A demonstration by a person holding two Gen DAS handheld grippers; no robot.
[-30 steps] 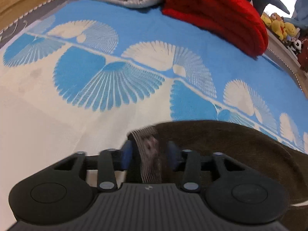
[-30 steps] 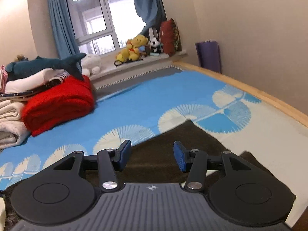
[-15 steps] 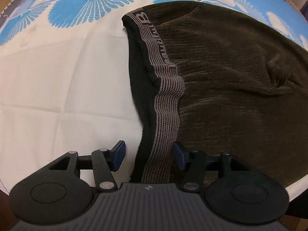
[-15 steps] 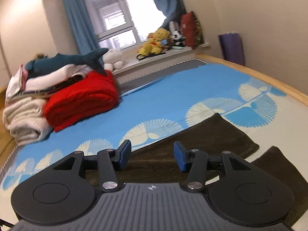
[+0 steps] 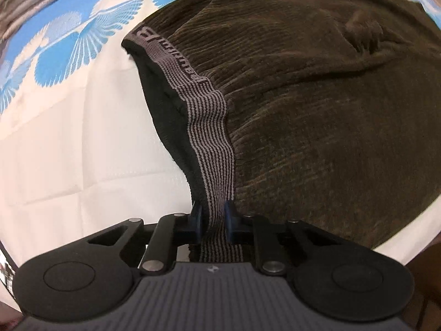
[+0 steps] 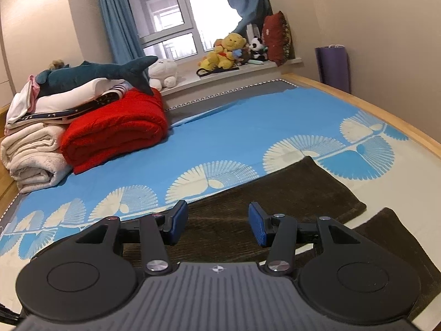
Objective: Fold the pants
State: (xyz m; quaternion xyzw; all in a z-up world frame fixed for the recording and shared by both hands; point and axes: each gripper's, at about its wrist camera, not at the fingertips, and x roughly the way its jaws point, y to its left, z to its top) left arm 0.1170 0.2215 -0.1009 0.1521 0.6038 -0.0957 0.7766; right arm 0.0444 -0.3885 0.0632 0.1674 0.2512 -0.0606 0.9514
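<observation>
The left gripper (image 5: 212, 216) had just squeezed its jaws together on the striped waistband (image 5: 213, 138) of the brown pants (image 5: 317, 110). The pants lay flat near the bed's (image 6: 234, 127) front edge. The right gripper (image 6: 217, 222) hung over them, jaws apart and holding nothing.

Premises: a home bedroom. A bed (image 6: 248, 127) with a blue patterned sheet carries folded blankets (image 6: 115, 132). Stuffed toys (image 6: 226, 51) line the sill beneath a curtained window (image 6: 165, 13).
</observation>
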